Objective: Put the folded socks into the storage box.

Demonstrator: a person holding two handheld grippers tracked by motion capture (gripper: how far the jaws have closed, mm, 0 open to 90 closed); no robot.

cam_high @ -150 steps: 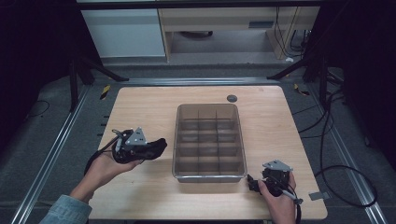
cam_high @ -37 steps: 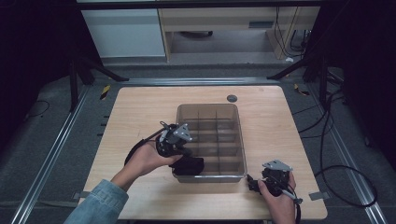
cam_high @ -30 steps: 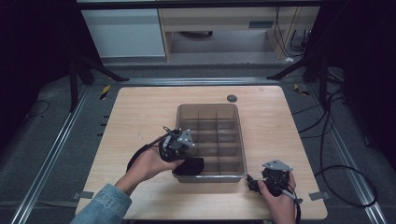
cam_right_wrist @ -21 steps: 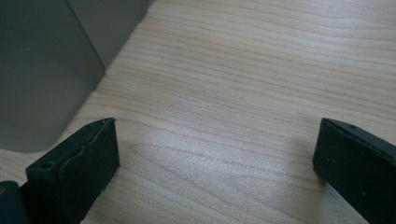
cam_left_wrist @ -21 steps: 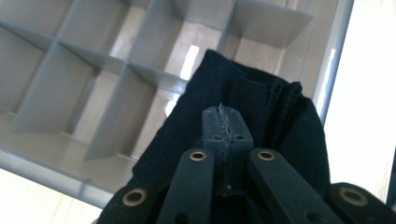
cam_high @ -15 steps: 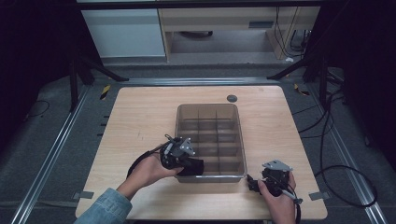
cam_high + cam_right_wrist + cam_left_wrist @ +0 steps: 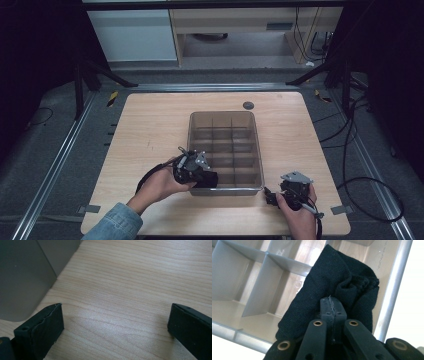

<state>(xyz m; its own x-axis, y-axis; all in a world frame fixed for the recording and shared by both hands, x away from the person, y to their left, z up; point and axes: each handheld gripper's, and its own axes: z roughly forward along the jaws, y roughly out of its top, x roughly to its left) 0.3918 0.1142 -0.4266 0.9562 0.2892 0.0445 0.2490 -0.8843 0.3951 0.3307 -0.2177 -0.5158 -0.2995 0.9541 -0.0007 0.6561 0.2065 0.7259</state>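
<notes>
- The left gripper has its jaws clamped tight on a black sock, a fold of knit pinched right at the tips.
- The sock hangs over the near left corner of the divided bin, partly down in the corner compartment, next to the near wall.
- I'd lower it until the bulk sits on the compartment floor before letting go, otherwise the loose end probably drapes over a divider.
- Keep the tips off the bin wall so it doesn't get shoved along the table.
- The right gripper rests on the table just off the bin's near right corner, jaws wide apart with nothing between them; fine staying parked there.
</notes>
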